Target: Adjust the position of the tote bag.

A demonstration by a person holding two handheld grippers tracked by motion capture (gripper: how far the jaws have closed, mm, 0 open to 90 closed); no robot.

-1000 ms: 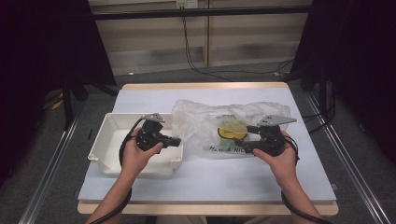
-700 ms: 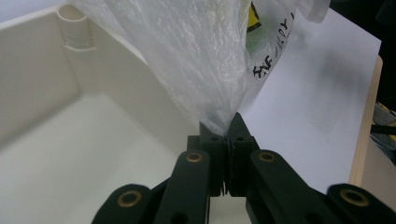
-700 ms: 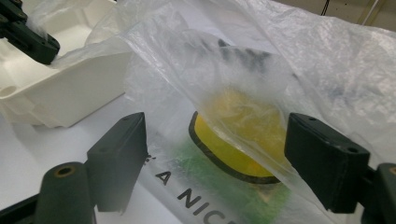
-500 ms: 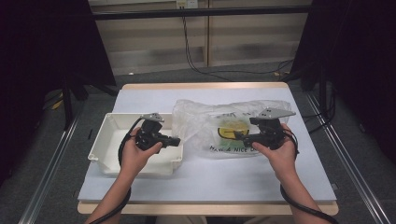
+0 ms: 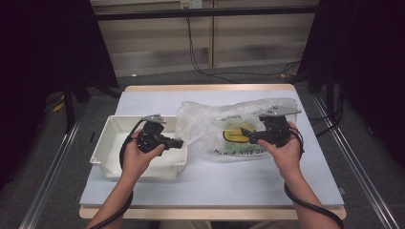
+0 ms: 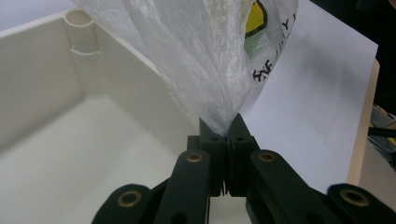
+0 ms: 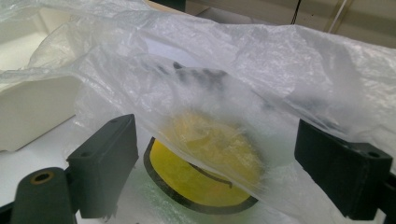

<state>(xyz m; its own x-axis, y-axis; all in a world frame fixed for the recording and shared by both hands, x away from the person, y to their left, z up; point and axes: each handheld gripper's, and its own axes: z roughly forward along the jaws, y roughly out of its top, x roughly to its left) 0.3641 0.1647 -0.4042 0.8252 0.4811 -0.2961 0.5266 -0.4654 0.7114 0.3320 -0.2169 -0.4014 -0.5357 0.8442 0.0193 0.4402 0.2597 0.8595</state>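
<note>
Bench (image 5: 143, 191): pale blue sheet, dark surroundings.
White bin (image 5: 107, 148): under left gripper (image 5: 177, 142).
Left fingers (image 6: 209, 135): pinching plastic bag (image 5: 210, 124) edge.
Bag: stretches between both grippers.
Right gripper (image 5: 246, 135): fingers (image 7: 105, 163) just spread, bag film between, unpressed.

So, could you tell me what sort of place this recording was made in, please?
Probably a lab recording station: a bare table hemmed by dark curtains, cables trailing behind, with a white bin and a plastic bag laid out.
</note>
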